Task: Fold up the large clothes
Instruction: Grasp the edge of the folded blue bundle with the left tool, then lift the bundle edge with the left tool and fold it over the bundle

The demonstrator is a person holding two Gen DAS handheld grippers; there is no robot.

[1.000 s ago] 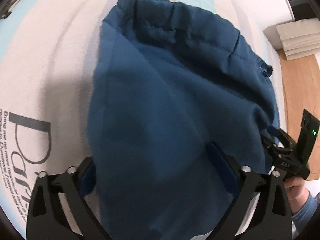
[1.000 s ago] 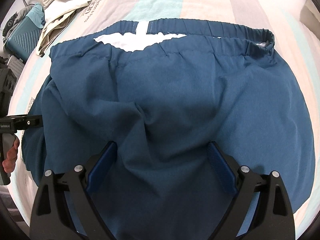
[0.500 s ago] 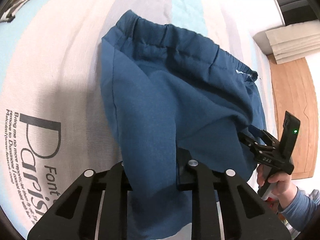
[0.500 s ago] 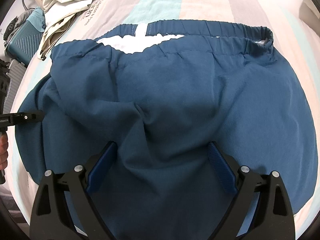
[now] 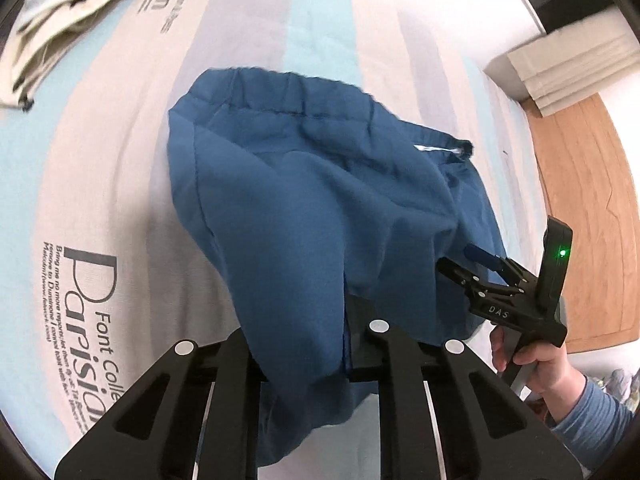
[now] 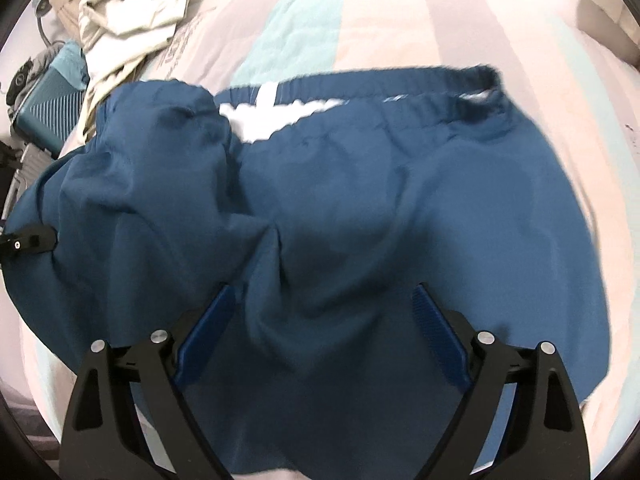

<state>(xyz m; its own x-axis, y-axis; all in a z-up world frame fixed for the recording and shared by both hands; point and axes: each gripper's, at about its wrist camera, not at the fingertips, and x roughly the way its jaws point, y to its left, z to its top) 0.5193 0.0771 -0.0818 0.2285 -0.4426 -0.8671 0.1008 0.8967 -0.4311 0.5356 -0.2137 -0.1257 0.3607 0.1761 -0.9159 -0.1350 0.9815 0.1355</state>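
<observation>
The left claw (image 5: 344, 344) has just been closing and now pinches the near hem of the blue shorts (image 5: 320, 216), raising that side off the bed (image 5: 120, 160). The right claw (image 6: 320, 340) gapes wide, cloth lying loose between its pads. Beyond both, the waistband (image 6: 400, 84) rests flat, so a fold toward it looks started.

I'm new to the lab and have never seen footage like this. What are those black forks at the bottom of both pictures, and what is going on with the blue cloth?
No robot here: a person holds a two-finger tool in each hand, with a camera on each looking along its fingers. The forks are those fingers.

The left gripper has just been closing its jaws and now pinches a fold of the blue shorts. The right gripper stands open over the shorts, gripping nothing; the left view shows it in the person's hand.

The shorts lie on a striped bedspread, with a beige garment beyond.
</observation>
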